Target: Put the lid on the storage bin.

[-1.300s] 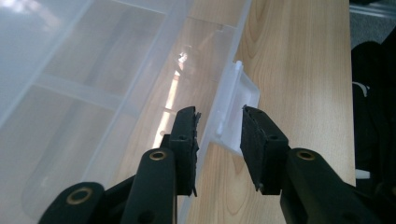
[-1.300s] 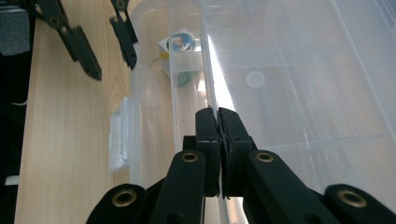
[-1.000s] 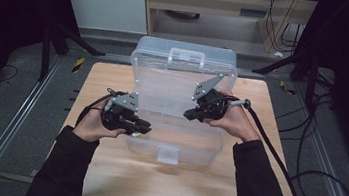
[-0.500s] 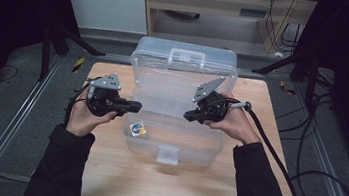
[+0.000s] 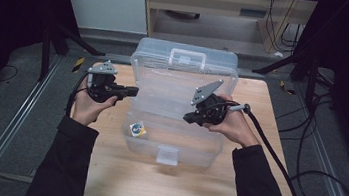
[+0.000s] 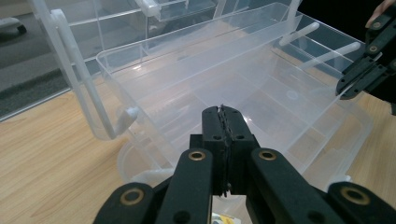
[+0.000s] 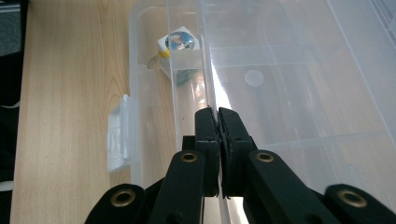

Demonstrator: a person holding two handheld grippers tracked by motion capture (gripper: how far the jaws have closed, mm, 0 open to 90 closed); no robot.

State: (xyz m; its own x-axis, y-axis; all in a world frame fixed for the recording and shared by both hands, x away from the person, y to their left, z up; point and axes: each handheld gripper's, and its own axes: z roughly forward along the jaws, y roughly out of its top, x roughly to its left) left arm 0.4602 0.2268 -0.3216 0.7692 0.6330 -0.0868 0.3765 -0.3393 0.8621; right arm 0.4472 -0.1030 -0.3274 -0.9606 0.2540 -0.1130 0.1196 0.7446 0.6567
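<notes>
Nearest us, our two sleeves run off the bottom edge of the high view, so only the forearms show. We count two grippers, one clear box and one small item inside it.

Our right gripper (image 5: 189, 118) sits at about three o'clock from the table's middle, its jaws pressed together on the thin wall of the inner tray (image 7: 208, 70) — in the right gripper view the clear edge runs straight into the closed jaws. Our left gripper (image 5: 133, 92) hangs at nine o'clock, just beside the box's left wall, jaws together with nothing between them.

The clear plastic box (image 5: 168, 155) lies open at the table's centre, its lid (image 5: 186, 59) raised at twelve o'clock. A small printed cube (image 5: 137, 129) rests in the front-left compartment — its picture is too small to read, and the tray wall partly blurs it in the right gripper view. The wooden table (image 5: 161, 187) is cut off at the bottom.
</notes>
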